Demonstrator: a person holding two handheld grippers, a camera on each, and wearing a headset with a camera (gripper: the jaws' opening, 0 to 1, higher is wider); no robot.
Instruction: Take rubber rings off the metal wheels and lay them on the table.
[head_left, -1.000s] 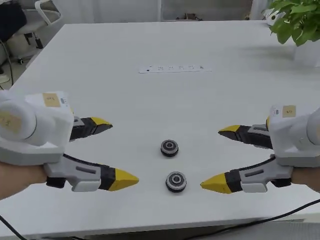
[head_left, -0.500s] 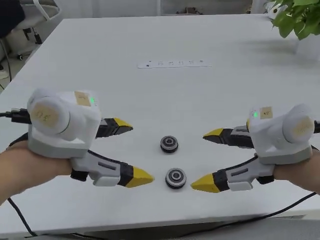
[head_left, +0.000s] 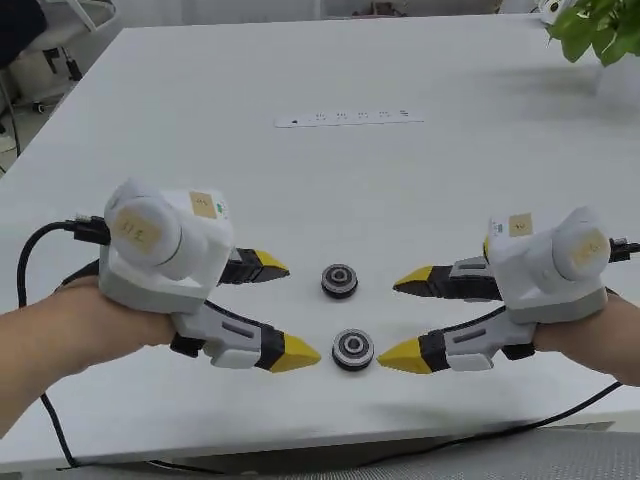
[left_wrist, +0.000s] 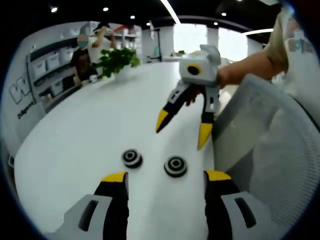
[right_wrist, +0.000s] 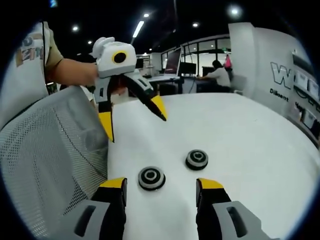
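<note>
Two small metal wheels with black rubber rings lie on the white table: a far wheel (head_left: 339, 281) and a near wheel (head_left: 352, 350). My left gripper (head_left: 278, 310) is open just left of them, its near yellow tip close to the near wheel. From the right, my right gripper (head_left: 396, 318) faces it, also open. In the left gripper view the near wheel (left_wrist: 175, 166) and far wheel (left_wrist: 132, 158) lie just ahead of my left gripper (left_wrist: 166, 176). The right gripper view has the near wheel (right_wrist: 151, 178) and far wheel (right_wrist: 197, 159) ahead of my right gripper (right_wrist: 162, 183).
A white power strip (head_left: 349, 119) lies flat at mid-table. A potted plant (head_left: 600, 25) stands at the far right corner. A black cable (head_left: 520, 424) runs along the near table edge. A mesh chair back (right_wrist: 45, 145) sits behind the near edge. People stand by shelves in the background (left_wrist: 85, 47).
Both grippers have moved inward toward the two wheels; their yellow tips now flank the near wheel closely. The wheels have not moved.
</note>
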